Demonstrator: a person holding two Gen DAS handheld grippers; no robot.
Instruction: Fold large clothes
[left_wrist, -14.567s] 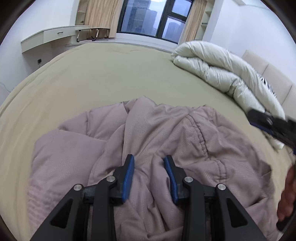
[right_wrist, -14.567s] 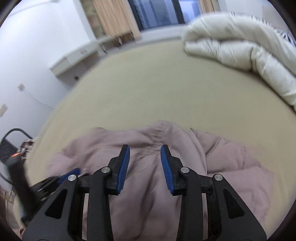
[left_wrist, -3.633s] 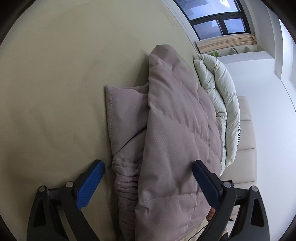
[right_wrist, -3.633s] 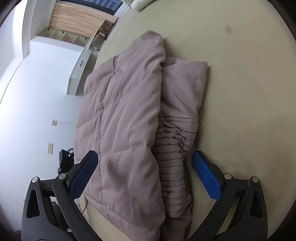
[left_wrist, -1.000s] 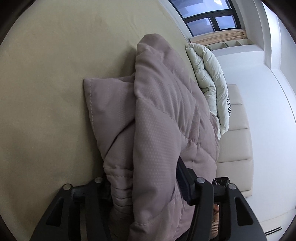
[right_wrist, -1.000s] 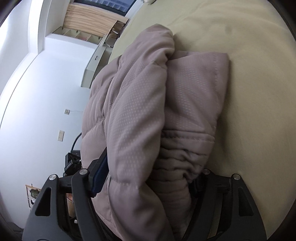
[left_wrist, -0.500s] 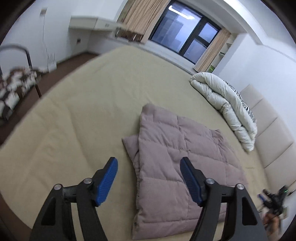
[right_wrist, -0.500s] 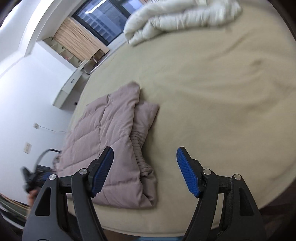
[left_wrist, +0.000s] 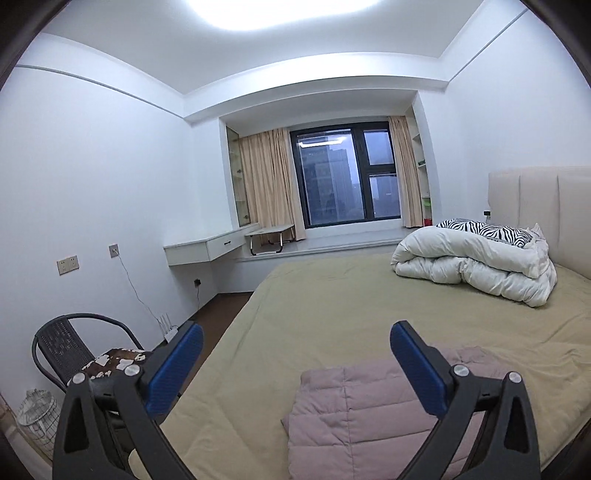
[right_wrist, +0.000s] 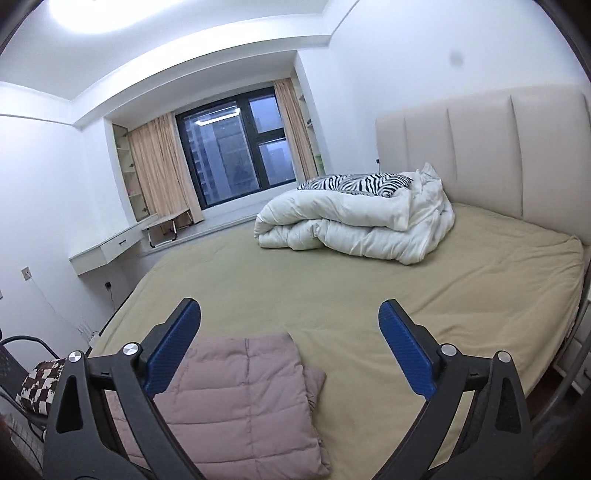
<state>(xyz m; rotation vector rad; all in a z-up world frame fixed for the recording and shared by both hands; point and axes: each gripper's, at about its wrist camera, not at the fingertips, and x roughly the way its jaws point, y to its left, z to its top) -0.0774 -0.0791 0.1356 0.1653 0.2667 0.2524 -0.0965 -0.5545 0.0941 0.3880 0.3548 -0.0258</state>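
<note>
Both grippers, left gripper (left_wrist: 291, 365) and right gripper (right_wrist: 290, 345), spread wide, empty, raised above folded mauve quilted jacket (right_wrist: 236, 398); jacket below-right of left, below-left of right.

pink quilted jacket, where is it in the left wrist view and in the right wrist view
Left wrist view: the folded pink jacket lies at bottom centre-right on the bed, partly behind the right finger of the left gripper.
Right wrist view: the jacket lies at bottom left, partly behind the left finger of the right gripper.
Shared landmark: the white duvet by the headboard.
</note>
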